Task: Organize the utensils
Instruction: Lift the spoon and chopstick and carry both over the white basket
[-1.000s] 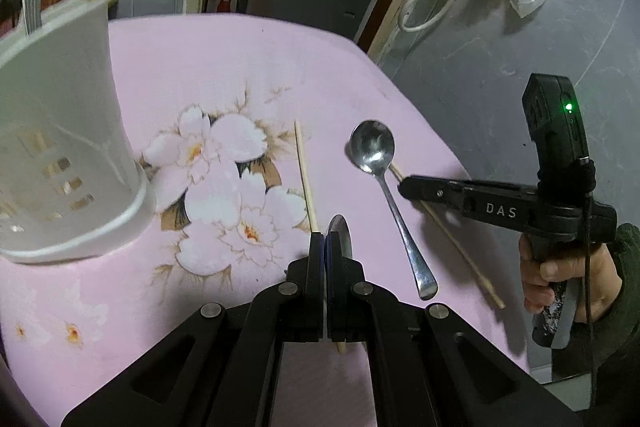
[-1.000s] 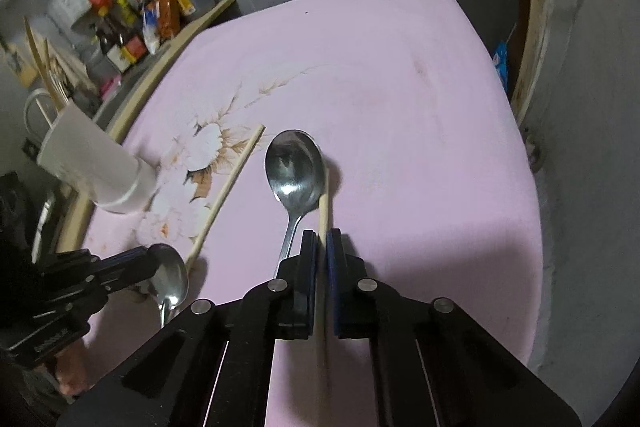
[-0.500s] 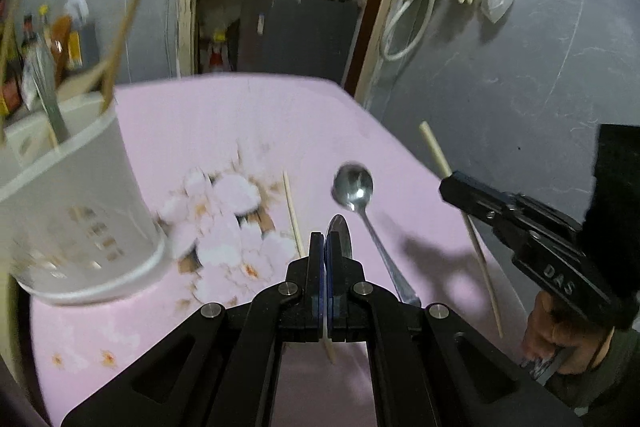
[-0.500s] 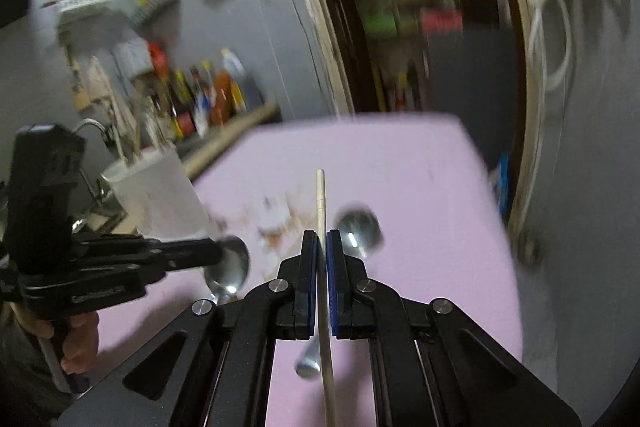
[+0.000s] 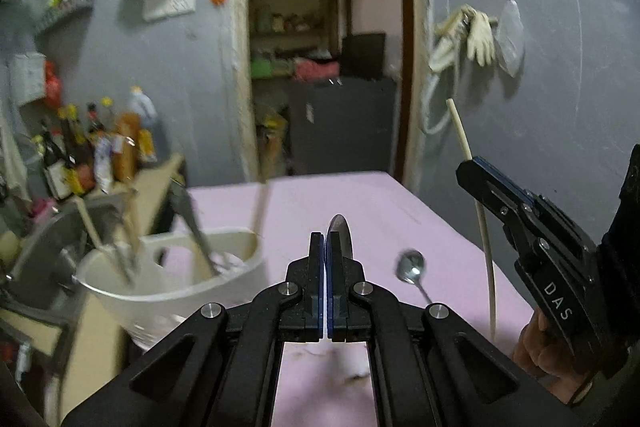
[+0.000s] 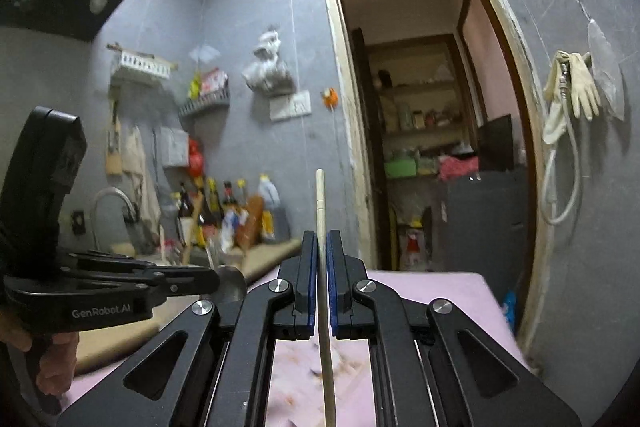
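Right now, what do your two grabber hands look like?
Both are black, angular frames with silver screws and blue pads on the fingers. The right gripper has white "DAS" lettering, and the left gripper reads "GenRobot.AI". Bare hands hold their handles; a dark sleeve shows on the right.

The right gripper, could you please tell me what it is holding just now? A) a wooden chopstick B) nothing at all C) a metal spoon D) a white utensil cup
A: the right gripper is shut on a wooden chopstick that sticks up between its blue pads, while the spoon sits in the left gripper.
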A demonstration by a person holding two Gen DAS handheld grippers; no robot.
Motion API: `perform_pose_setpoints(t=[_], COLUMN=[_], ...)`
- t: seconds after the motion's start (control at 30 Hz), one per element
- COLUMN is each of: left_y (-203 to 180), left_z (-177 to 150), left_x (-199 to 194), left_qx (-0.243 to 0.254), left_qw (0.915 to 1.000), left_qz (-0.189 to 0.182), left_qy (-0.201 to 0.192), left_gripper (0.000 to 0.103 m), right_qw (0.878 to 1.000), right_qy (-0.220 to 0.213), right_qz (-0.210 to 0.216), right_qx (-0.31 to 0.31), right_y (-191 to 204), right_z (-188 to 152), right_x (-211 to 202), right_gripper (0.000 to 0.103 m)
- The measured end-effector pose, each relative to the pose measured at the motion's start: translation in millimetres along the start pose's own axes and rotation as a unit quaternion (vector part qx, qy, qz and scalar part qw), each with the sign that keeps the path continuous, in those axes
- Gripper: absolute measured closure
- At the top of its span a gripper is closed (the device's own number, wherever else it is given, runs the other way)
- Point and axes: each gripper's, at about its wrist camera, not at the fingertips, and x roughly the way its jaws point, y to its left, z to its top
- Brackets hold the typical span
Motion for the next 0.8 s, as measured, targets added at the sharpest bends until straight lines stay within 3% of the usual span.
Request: perform_pose_setpoints(t=[0.23, 0.43, 0.6, 0.8], left_y=[43, 84, 120, 156], left_z=[15, 29, 38, 36], left_x=[-37, -61, -74, -60], left_qx=[-0.019, -0.035, -0.048, -0.06], left_qw=[0.997, 0.9915, 0.9832, 0.9718], left_qz=[0.054, 0.104, 0.156, 0.21], left_qy=[-0.052, -0.069, -0.081, -0.087], left_gripper=[0.103, 0.103, 0.103, 0.103], right_qw=[0.997, 0.994, 0.991, 0.991], right_qy=[-0.052, -0.079, -0.086, -0.095], right_qz=[0.044, 0.063, 0.075, 0.068], right_qx=[0.028, 0.048, 0.074, 0.067], right_y=[29, 52, 58, 70], right_z=[25, 41, 51, 45], right_x=[26, 56, 89, 118], right_gripper=[0.1, 0.1, 0.1, 0.1])
